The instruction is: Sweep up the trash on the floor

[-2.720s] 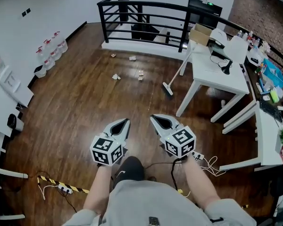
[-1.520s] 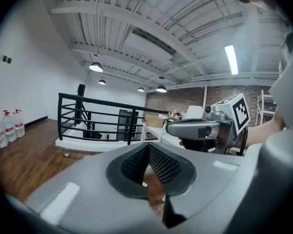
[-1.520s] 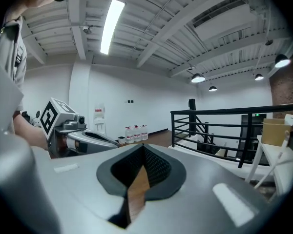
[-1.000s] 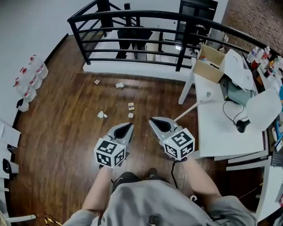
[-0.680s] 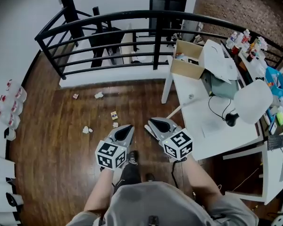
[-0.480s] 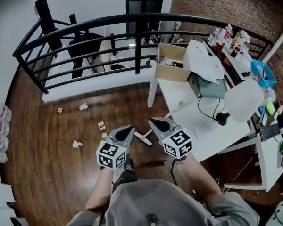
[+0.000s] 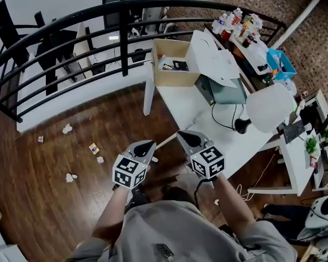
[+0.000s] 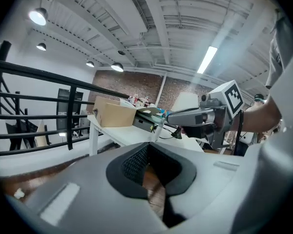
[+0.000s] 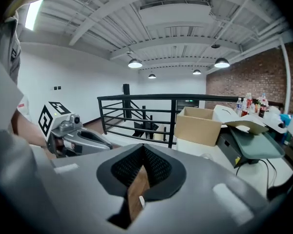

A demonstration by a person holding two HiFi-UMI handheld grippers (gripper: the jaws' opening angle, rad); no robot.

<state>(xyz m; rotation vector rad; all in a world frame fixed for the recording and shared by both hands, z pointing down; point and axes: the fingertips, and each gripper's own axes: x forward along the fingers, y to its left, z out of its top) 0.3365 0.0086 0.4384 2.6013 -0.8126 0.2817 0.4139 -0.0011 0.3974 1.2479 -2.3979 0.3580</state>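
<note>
Several scraps of trash [image 7: 93, 148] lie on the dark wood floor at the left of the head view, well to the left of both grippers. A pale broom handle [image 7: 165, 141] slants up against the white table [image 7: 224, 141], and a short stretch of it shows between the two grippers. My left gripper [image 7: 144, 147] is shut and holds nothing. My right gripper [image 7: 183, 136] is also shut and empty, its tip over the table's near edge. In the left gripper view the jaws [image 8: 147, 146] meet, with the right gripper [image 8: 200, 117] ahead on the right. The right gripper view shows its jaws [image 9: 142, 151] closed.
A black railing [image 7: 98, 12] rings the floor at the back. On the table stand an open cardboard box [image 7: 172, 64] and a grey machine [image 7: 225, 90]. A round white chair back [image 7: 270, 108] and cables are at the right.
The view has swung right and closer to the white table. The trash has slid to the left, the broom handle now lies just ahead of the grippers. Both grippers stayed shut.
</note>
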